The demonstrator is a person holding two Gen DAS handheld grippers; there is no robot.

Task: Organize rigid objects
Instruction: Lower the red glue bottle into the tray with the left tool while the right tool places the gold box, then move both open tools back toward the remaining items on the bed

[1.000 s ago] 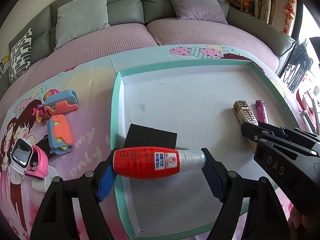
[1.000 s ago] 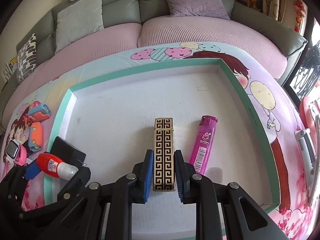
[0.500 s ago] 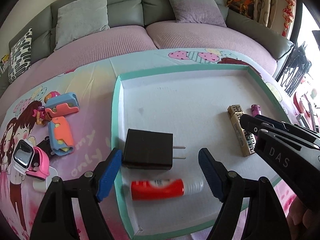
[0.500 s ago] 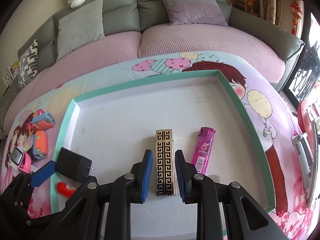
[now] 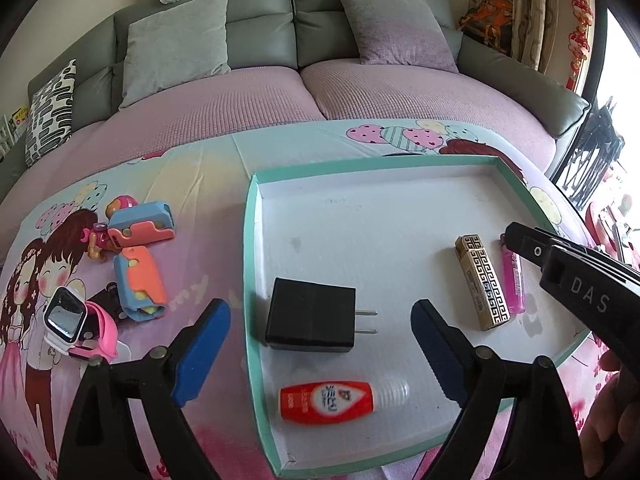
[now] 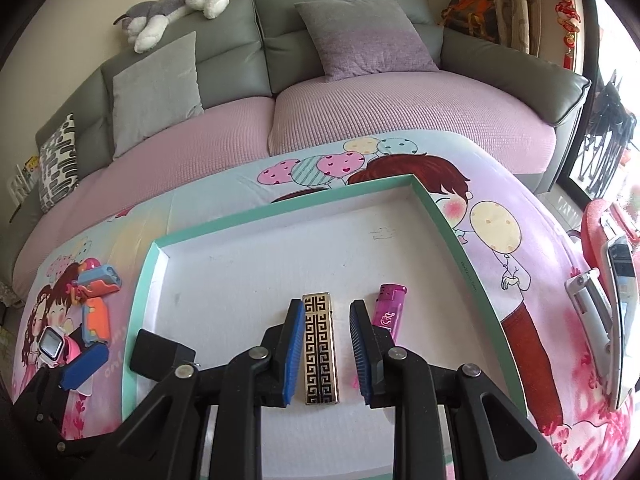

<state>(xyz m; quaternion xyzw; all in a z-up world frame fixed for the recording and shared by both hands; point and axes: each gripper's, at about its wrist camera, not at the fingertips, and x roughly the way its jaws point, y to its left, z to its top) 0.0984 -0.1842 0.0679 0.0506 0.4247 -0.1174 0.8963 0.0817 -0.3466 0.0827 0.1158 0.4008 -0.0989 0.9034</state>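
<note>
A shallow white tray [image 5: 256, 264] with a teal rim sits on a counter [image 5: 208, 184] covered by a cartoon-print cloth. Four things lie flat in the tray. Near its front left corner is a red bottle [image 5: 328, 402] with a clear cap, on its side. Just behind it, apart from it, is a black plug [image 5: 311, 320], prongs pointing right. Toward the right side lie a gold patterned lighter [image 6: 320, 346] and, just beside it on the right, a pink lighter [image 6: 389, 310].

The left hand-held gripper [image 5: 320, 352] hangs above the tray's front left part. Its blue-padded jaws stand wide and are opening, with nothing between the pads; the bottle and plug lie below them on the tray floor.

The right hand-held gripper [image 6: 325, 354] hangs over the gold lighter. Its jaws straddle the lighter with a narrow gap on each side, so the pads are not pressing on it; the lighter lies on the tray.

On the cloth left of the tray is a cluster of blue-and-orange toys [image 5: 140, 256] and a pink watch [image 5: 76, 324]. Behind the counter is a grey sofa [image 6: 248, 32] with pink seat covers, cushions, and a plush dog [image 6: 176, 0] on its back.
</note>
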